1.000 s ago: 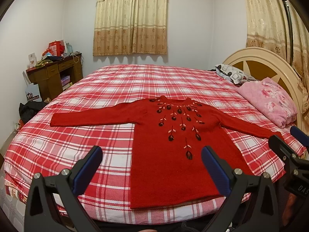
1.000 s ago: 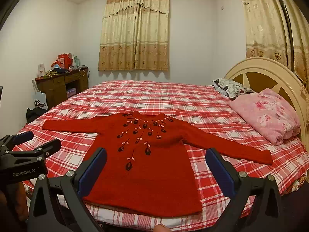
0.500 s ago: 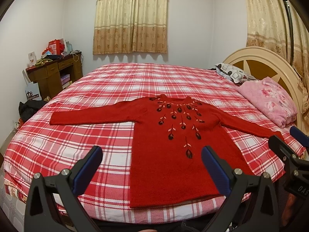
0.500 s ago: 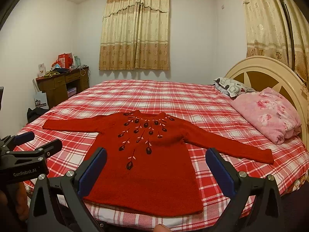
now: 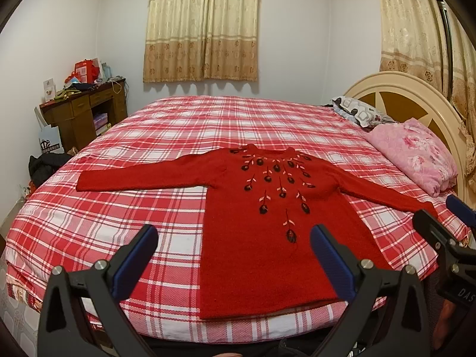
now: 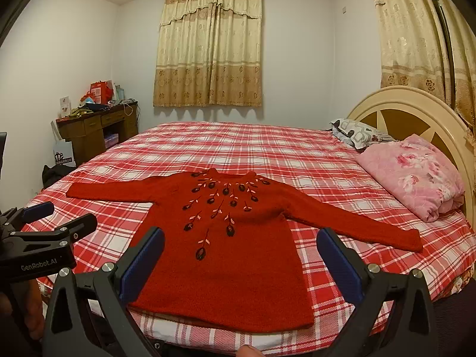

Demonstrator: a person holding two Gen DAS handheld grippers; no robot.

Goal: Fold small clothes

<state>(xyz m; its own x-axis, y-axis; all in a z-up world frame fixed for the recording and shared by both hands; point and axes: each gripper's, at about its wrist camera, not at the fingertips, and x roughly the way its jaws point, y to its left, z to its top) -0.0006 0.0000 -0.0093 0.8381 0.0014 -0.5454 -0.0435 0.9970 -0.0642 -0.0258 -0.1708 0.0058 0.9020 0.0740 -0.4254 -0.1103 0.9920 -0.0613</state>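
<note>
While the red sweater [image 5: 267, 238] lay flat on the plaid bed [image 5: 119, 217], left gripper [image 5: 235, 255] and right gripper [image 6: 241, 255] hung spread, empty — soft, limp knit, likely best pinched at a sleeve cuff

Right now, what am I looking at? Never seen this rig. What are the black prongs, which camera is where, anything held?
No robot arm here: a person holds a two-finger gripper in each hand, with a fisheye camera on each looking forward along its fingers. The black prongs with blue pads are those fingers.

The left wrist view shows the left gripper up close, with the right gripper's tips at its right edge. The right wrist view shows the right gripper, with the left one at its left edge.

On the plaid bed a red sweater lies flat, front up, both sleeves spread. A pink pillow sits by the headboard.

Both grippers are open, above the bed's near edge. Nothing is held.
</note>
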